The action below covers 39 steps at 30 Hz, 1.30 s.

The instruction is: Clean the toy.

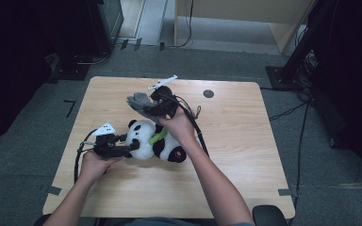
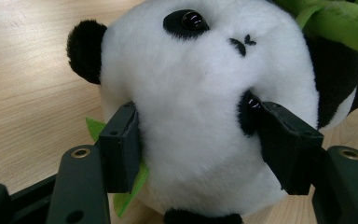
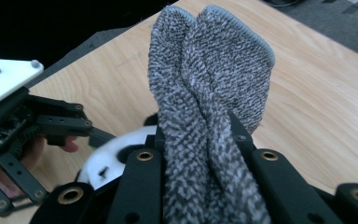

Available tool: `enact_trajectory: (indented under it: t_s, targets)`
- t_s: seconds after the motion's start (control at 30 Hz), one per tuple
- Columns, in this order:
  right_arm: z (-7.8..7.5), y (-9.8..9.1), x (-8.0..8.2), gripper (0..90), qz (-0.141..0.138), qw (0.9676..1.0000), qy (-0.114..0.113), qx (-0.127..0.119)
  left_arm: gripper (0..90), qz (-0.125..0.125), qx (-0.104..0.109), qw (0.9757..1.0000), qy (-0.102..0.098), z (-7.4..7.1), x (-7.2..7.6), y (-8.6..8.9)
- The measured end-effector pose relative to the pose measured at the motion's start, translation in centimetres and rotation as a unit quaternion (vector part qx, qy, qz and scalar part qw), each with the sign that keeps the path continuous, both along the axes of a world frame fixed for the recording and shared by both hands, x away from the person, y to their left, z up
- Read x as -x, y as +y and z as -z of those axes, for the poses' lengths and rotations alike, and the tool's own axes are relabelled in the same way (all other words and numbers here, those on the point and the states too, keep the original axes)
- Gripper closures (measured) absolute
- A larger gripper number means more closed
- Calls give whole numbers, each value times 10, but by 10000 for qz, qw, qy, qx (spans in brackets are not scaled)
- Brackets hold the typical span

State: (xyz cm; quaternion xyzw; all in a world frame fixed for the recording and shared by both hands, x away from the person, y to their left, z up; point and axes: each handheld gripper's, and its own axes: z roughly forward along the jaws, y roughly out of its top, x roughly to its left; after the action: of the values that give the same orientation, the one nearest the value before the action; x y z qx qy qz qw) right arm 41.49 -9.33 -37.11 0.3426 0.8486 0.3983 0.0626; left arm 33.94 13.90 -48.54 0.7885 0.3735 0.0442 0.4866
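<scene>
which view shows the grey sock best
The right gripper view: the grey sock rises large between that gripper's jaws, knit texture plain. The high view shows it small and bunched at the right gripper.

One plush panda (image 1: pixel 147 140), one grey knitted sock (image 3: pixel 205 107), one green plush bamboo stalk (image 1: pixel 158 137), two handheld grippers and one wooden table (image 1: pixel 235 127) are counted.

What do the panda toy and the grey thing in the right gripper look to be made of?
Panda toy: soft plush, it seems; short white and black pile, glossy bead-like eye, left gripper pads sinking into its head. Grey cloth: apparently a knitted or terry fabric, mottled grey-white loops with a hemmed edge, bunched limply in the right gripper.
</scene>
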Motion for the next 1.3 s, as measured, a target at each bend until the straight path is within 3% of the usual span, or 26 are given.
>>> enact_trajectory:
  t_s: [0.27, 0.37, 0.43, 0.53, 0.73, 1.03, 1.2, 1.3]
  targets:
    - [9, 29, 4, 740, -236, 9995, 47, 180, 363, -41, -16, 10000, 3, -1, 1, -1]
    - [24, 41, 5, 734, -362, 9984, 201, 376, 386, -81, -64, 9999, -14, -1, 2, -2]
    - [30, 41, 5, 731, -369, 9984, 178, 398, 390, -133, -1, 9999, 57, -1, 0, -1]
    - [33, 38, 4, 729, -312, 9981, 53, 534, 395, -151, 30, 9999, 69, 0, 0, -2]
    - [36, 20, -4, 730, -7, 9988, 170, 469, 401, -187, 4, 9997, 169, -2, -2, -2]
    - [36, -3, -11, 733, 295, 9972, 229, 642, 406, -172, -10, 9997, 177, -3, -1, -3]
    - [34, -17, -14, 736, 447, 9952, 112, 867, 407, -163, -12, 9998, 150, -3, -1, -4]
    - [32, -26, -17, 738, 542, 9948, 155, 854, 407, -154, -22, 9998, 147, -3, -1, -4]
